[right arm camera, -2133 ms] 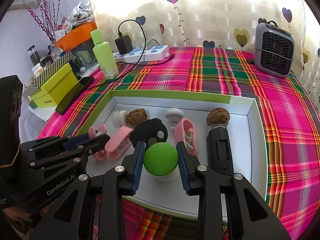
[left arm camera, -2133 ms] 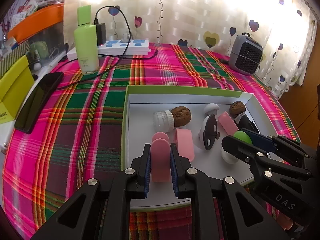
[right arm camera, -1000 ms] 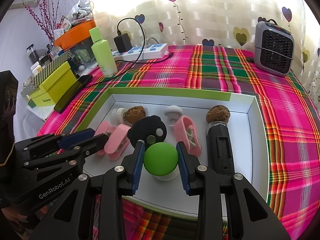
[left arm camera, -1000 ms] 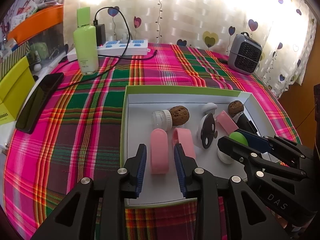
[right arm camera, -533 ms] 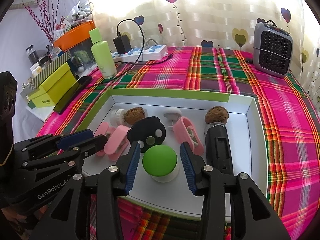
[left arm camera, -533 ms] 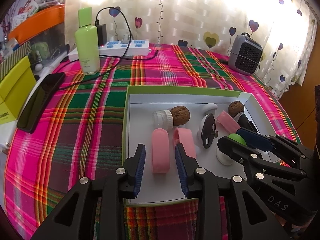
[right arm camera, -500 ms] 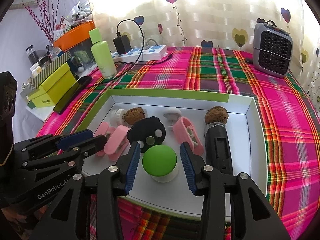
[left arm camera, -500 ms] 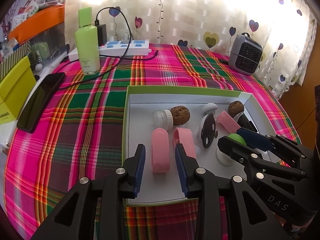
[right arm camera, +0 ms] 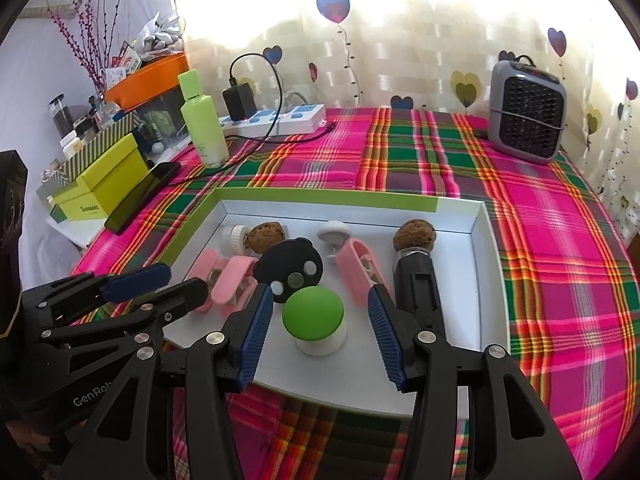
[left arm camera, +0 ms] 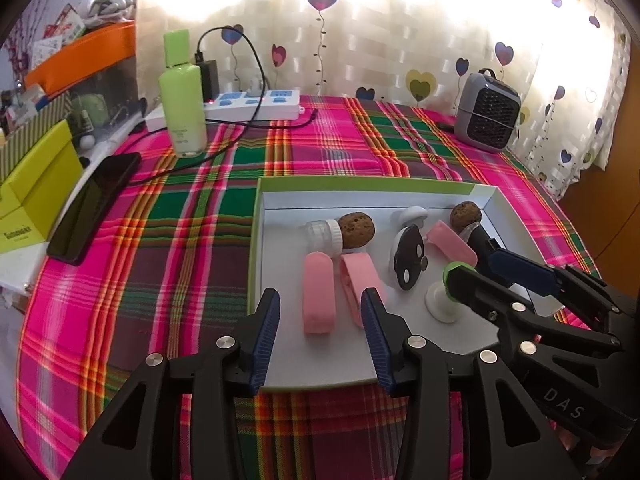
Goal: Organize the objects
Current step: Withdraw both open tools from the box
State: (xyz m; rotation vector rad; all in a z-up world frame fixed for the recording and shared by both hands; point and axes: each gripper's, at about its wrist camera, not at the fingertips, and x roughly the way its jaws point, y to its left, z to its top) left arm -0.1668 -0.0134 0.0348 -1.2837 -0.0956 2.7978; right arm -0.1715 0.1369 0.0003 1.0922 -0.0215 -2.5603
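having spread wide since a moment ago, left fingers (left arm camera: 320,320) and right fingers (right arm camera: 316,324) hold nothing, leaving pink clip (left arm camera: 318,296) and green knob (right arm camera: 314,316) in tray (right arm camera: 328,202), probably placed.

Left gripper (left arm camera: 322,334): jaws spread wide, nothing between the blue pads (left arm camera: 267,332). It is held low over the near edge of the box (left arm camera: 360,190), fingers pointing toward the far wall, on the box's left half. No contact with the box visible.

Right gripper (right arm camera: 318,336): jaws likewise spread wide, blue pads (right arm camera: 383,330) clear on both sides, nothing gripped. It sits at the near edge of the box, right of the left gripper, fingers pointing toward the far wall. The two grippers lie close together, angled slightly toward each other, not touching.
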